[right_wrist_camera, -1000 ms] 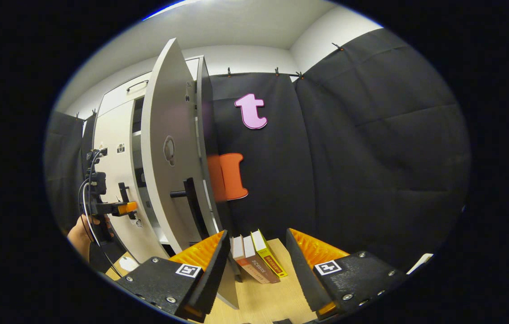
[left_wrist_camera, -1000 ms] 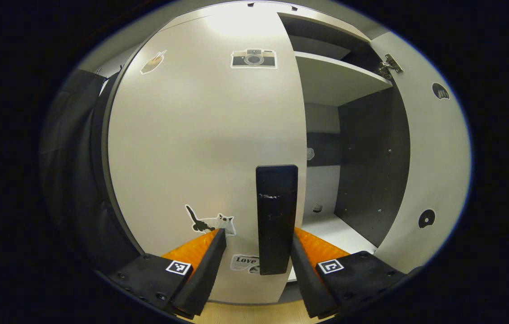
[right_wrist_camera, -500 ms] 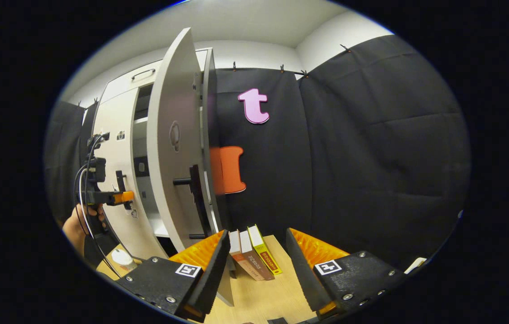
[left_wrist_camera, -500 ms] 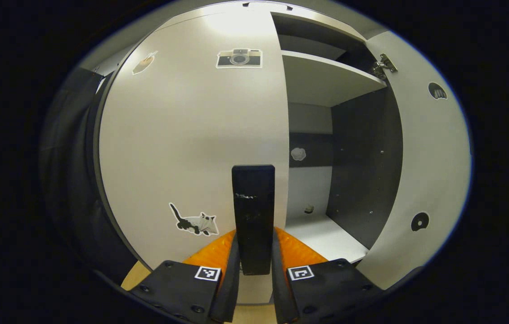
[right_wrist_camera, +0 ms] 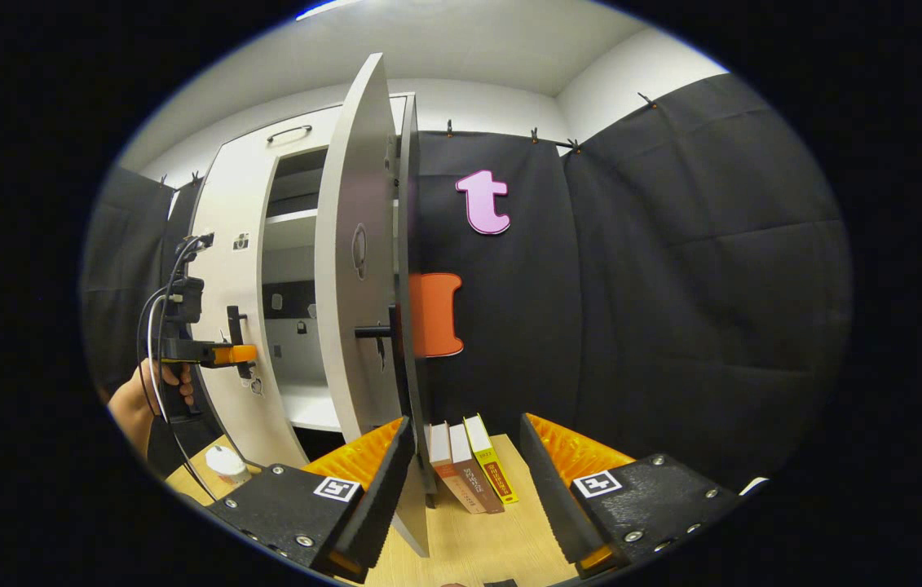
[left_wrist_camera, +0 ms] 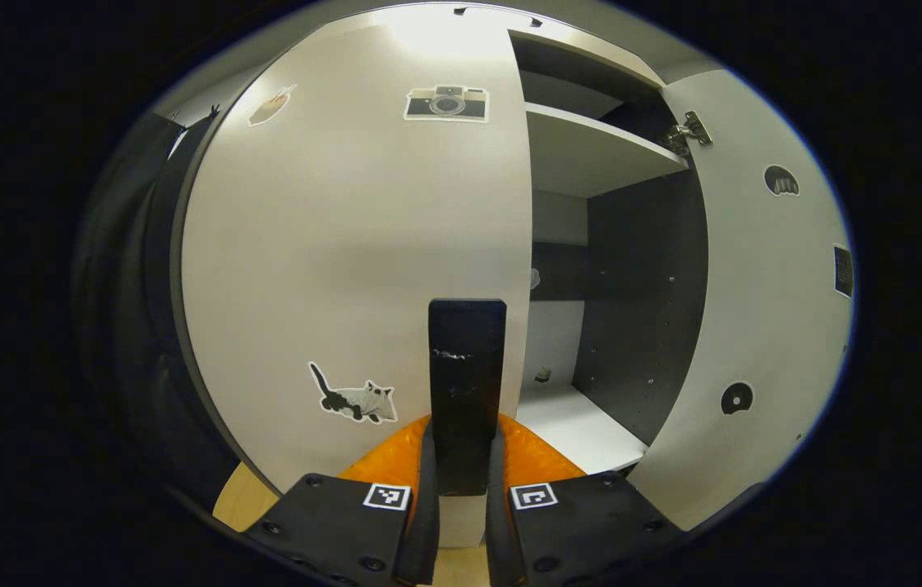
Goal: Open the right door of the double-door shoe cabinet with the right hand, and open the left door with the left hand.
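Left gripper [left_wrist_camera: 456, 522] pinches the left door's handle [left_wrist_camera: 466, 391]; right gripper [right_wrist_camera: 461, 481] spread, empty.
Left door [left_wrist_camera: 346, 244] at 12 o'clock looks shut, right door [right_wrist_camera: 359, 269] open; pull straight back, swinging leftward.

Overhead light throws white glare on the pale grey left cabinet door [left_wrist_camera: 363, 228], far above the left gripper [left_wrist_camera: 456, 489]. Both views are sharp, with fisheye bowing straight edges toward the rim; the dark cabinet interior [left_wrist_camera: 640, 293] sits shadowed.
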A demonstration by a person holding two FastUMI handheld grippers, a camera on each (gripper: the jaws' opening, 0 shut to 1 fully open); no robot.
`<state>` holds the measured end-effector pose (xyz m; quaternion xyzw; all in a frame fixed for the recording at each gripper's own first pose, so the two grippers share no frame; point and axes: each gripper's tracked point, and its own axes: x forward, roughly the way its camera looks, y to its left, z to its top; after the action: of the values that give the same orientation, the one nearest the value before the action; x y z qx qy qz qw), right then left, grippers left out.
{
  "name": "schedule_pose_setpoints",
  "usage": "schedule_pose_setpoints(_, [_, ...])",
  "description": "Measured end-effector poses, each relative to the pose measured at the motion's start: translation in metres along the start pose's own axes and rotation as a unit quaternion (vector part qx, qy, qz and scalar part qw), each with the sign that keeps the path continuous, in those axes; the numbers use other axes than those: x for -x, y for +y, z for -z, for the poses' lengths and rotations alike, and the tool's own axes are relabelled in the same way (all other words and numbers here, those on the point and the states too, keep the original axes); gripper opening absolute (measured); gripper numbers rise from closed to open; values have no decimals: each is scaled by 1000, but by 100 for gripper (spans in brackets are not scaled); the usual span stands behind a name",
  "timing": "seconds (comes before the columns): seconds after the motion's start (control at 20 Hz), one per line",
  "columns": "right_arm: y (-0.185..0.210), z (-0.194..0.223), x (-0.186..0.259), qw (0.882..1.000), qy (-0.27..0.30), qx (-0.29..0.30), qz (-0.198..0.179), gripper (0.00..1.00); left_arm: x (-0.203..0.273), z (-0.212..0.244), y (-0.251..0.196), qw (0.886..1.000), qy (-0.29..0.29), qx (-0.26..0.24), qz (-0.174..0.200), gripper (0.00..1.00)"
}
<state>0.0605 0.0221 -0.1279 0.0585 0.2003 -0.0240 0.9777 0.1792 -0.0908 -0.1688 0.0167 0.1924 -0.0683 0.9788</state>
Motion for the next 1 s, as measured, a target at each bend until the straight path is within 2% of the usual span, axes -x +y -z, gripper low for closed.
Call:
schedule_pose_setpoints(0.15, [6,-3,5,1000,-6,-5,-13,80,-2,0,4,1000,0,11,-7,30])
schedule_pose_setpoints(0.2, [9,-5,6,1000,-12,-7,-18,80,1,0,5,1000,-2,13,-8,25])
schedule_pose_setpoints(0.4, [18,-9,3,999,-18,-6,-40,80,5,-1,9,1000,-8,5,-26,25])
schedule_pose_setpoints(0.6, [34,-3,2,998,-8,-8,-65,80,11,0,12,1000,-2,0,-27,25])
schedule_pose_setpoints(1.0, [100,-5,-1,989,-8,20,-146,80,16,2,19,999,-1,18,-40,25])
